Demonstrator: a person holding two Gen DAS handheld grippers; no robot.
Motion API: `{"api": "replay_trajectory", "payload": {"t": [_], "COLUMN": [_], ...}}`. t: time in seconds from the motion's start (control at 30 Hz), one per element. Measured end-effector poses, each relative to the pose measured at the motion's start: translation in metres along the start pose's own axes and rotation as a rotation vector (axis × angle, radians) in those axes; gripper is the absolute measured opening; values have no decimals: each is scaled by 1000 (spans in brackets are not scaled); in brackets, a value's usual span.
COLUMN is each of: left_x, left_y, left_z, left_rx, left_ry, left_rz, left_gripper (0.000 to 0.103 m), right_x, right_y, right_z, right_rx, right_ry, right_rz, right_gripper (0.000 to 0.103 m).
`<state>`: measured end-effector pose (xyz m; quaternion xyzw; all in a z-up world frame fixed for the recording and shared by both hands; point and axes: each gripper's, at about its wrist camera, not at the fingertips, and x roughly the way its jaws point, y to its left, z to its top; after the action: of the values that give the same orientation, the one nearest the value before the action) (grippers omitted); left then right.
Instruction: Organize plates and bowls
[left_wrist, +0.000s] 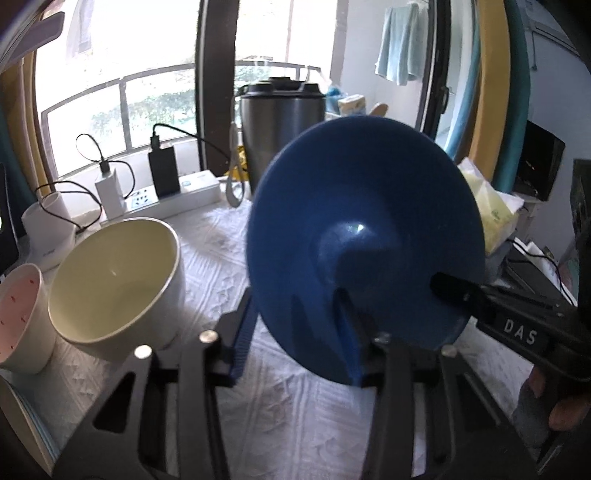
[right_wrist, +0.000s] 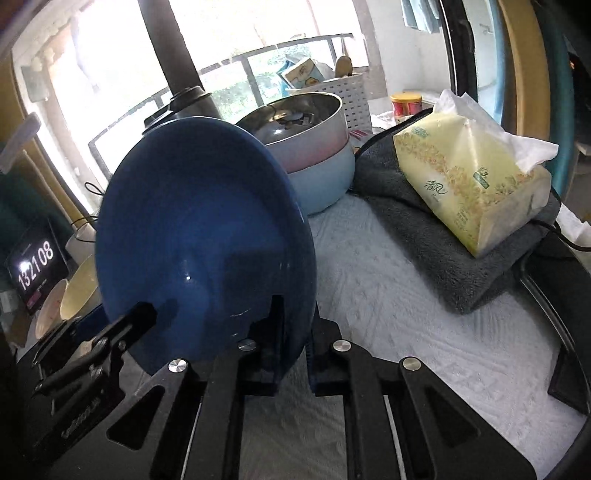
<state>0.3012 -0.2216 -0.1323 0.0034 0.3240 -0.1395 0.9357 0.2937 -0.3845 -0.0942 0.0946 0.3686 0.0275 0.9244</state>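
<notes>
While the blue plate (right_wrist: 207, 236) stands on edge above the white cloth (right_wrist: 406, 332), the right gripper (right_wrist: 293, 354) is clamped on its lower rim. The left gripper (left_wrist: 299, 332), half closed, straddles the rim too, seemingly touching. A cream bowl (left_wrist: 114, 280) sits left of the plate.

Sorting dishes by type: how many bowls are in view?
3: a blue bowl gripped by both grippers, a cream bowl at its left, and a pink-speckled bowl beside that. Others may be hidden.
</notes>
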Motion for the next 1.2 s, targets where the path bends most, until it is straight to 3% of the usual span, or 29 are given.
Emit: {"api": "replay_trajectory", "payload": {"t": [0.2, 1.2], "left_x": [-10, -116], "left_y": [2, 27], "left_z": [-2, -32], "left_rx": [-4, -23], "left_ry": [4, -82], "left_rz": [-8, -22], "left_gripper": [33, 32], "right_x": [-9, -75], "right_y": [2, 49], "right_z": [-5, -40], "right_rx": [4, -34], "right_ry": [3, -34], "right_rz": [0, 28], "right_gripper": [11, 13]}}
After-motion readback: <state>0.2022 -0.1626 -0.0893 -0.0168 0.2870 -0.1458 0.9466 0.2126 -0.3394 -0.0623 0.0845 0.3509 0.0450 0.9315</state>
